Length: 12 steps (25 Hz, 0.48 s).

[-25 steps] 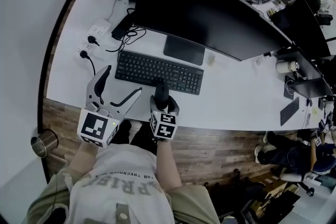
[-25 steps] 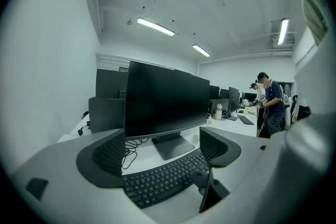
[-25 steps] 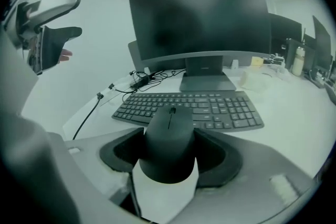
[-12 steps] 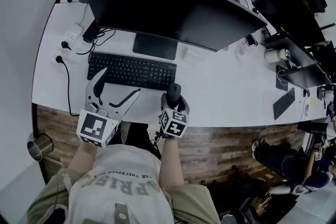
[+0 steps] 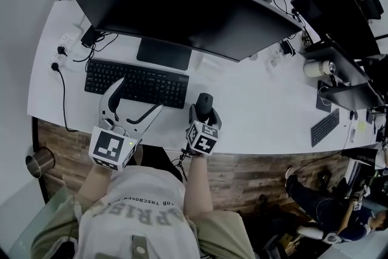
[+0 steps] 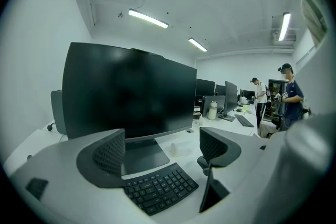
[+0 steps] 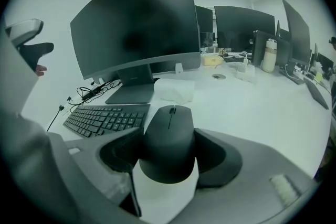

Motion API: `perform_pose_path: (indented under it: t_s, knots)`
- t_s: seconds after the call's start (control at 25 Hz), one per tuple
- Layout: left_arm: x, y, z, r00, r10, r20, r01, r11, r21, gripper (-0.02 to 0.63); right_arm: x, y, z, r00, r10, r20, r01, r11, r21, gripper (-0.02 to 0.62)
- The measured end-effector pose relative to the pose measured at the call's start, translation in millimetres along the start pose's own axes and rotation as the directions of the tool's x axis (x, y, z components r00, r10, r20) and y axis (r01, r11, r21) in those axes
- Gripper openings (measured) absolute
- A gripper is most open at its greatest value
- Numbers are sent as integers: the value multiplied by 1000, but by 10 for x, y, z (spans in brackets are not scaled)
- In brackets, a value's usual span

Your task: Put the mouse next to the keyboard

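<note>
Just right of the keyboard (image 5: 136, 83), the right gripper (image 5: 204, 108) was clamped on the black mouse (image 7: 169, 141), probably touching the counter (image 5: 260, 115). Placing step; next, just let go. Left gripper (image 5: 142, 94) hung open, empty.

surface: we see a white desk (image 5: 260, 106) | landmark: black keyboard (image 5: 136, 83) flat on it | behind keyboard: monitor stand (image 5: 163, 54) | far left of keyboard: white power strip (image 5: 65, 40), black cables (image 5: 112, 39) trailing | just right of keyboard: mouse (image 5: 205, 101), apart from it; we cannot tell whether it rests on the desk
</note>
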State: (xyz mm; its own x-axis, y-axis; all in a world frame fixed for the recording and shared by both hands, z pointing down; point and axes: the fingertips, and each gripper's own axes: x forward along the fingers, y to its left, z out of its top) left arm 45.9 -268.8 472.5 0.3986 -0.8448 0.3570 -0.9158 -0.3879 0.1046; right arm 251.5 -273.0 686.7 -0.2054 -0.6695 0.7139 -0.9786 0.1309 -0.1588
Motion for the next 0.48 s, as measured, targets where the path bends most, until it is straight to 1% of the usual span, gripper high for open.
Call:
perform_pose_path:
  t_s: [0.24, 0.48]
  knots:
    - [194, -11, 33, 999, 33, 2, -33, 999, -16, 425, 214, -148, -44, 999, 11, -51, -11, 1000, -11, 301]
    - [286, 41, 25, 998, 58, -10, -58, 998, -21, 425, 353, -165, -59, 997, 16, -80, -18, 999, -26, 301]
